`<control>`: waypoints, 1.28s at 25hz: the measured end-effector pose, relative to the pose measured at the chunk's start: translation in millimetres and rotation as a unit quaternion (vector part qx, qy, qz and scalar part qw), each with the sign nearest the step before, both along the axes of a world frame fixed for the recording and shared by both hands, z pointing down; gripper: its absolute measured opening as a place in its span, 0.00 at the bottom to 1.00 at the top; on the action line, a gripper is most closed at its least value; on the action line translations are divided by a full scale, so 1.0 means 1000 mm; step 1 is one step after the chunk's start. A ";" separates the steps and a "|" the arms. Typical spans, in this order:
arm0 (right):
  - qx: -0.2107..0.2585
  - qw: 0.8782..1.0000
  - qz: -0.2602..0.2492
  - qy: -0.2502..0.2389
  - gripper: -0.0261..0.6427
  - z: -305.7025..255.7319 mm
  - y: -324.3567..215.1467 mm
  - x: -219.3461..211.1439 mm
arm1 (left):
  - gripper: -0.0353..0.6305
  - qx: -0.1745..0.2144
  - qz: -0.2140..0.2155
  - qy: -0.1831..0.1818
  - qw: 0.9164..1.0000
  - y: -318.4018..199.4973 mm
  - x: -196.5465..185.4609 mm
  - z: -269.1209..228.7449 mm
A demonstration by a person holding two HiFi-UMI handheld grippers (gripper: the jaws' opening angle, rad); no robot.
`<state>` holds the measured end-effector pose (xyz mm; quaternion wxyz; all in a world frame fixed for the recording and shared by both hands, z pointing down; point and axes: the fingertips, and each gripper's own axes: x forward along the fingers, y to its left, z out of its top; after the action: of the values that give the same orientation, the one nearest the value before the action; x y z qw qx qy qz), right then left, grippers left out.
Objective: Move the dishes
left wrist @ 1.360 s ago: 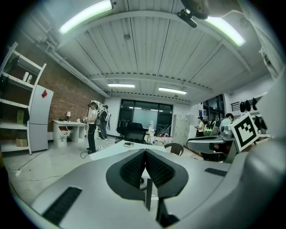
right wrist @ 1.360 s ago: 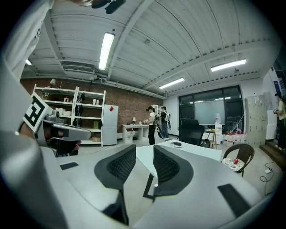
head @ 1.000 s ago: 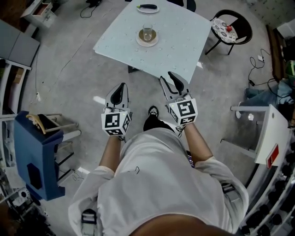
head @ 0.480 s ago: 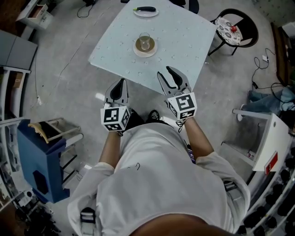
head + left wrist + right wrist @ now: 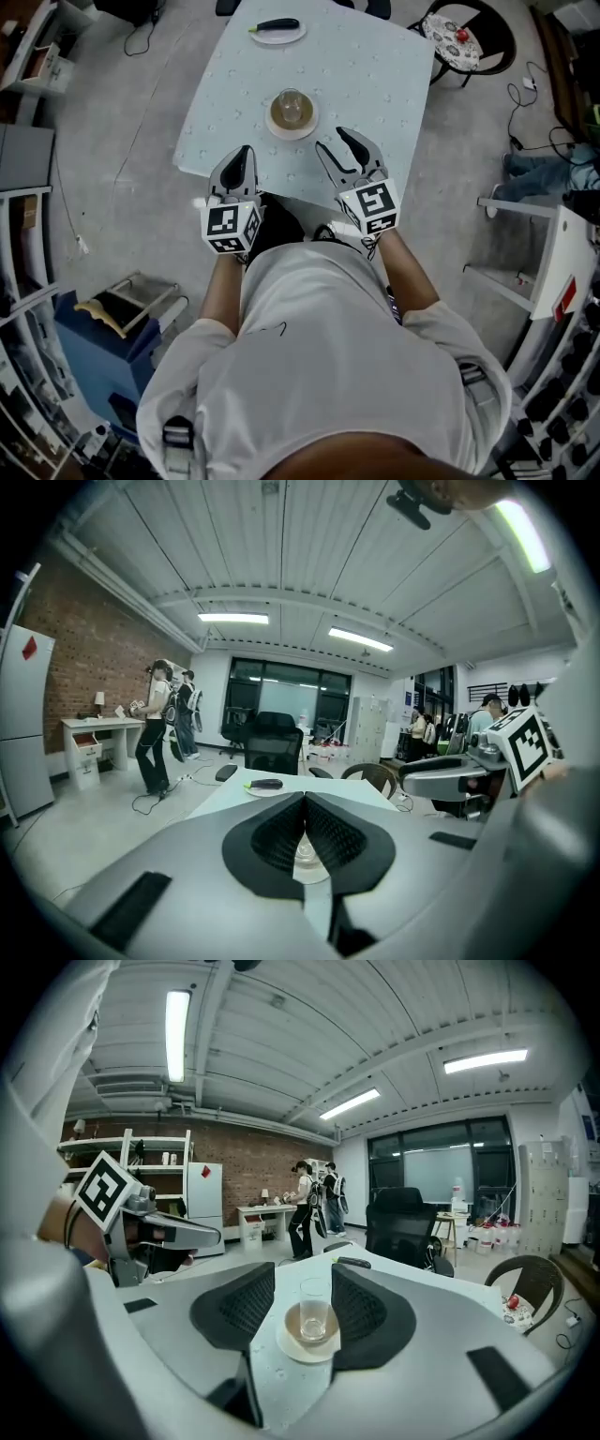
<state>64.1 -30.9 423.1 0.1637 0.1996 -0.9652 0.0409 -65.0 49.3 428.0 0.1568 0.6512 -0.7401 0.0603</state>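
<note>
left hand-held gripper (image 5: pixel 245 155) together | right hand-held gripper (image 5: pixel 335 142) apart, empty | glass (image 5: pixel 291 106) at 12 o'clock past table (image 5: pixel 375 75) edge

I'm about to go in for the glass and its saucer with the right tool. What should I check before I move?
1. Right tool open: ok. Its jaws stand apart and frame the glass.
2. Left tool ready to grip: not ok. Its jaws are together with nothing between them.
3. Glass upright and centred on the saucer: ok.
4. Glass empty: cannot tell.
5. Path from the right tool to the saucer: ok. Only bare table lies between them.
6. Far plate with a dark item out of the way: ok. It sits at the far edge, apart from the saucer.
</note>
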 end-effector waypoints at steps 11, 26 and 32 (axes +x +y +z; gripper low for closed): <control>-0.037 0.990 0.118 0.064 0.39 0.040 -0.041 -0.074 | 0.08 -0.055 0.152 0.029 0.986 -0.090 -0.083 0.046; -0.099 0.979 0.156 0.085 0.50 0.108 -0.055 -0.091 | 0.08 -0.131 0.205 0.050 0.969 -0.099 -0.084 0.108; -0.106 0.982 0.133 0.088 0.50 0.125 -0.070 -0.100 | 0.08 -0.151 0.172 0.048 0.972 -0.089 -0.088 0.119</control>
<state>-35.6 -100.7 548.2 0.2613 0.3106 -0.9021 0.1464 -152.8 -40.0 546.7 0.2760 0.7396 -0.5911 0.1655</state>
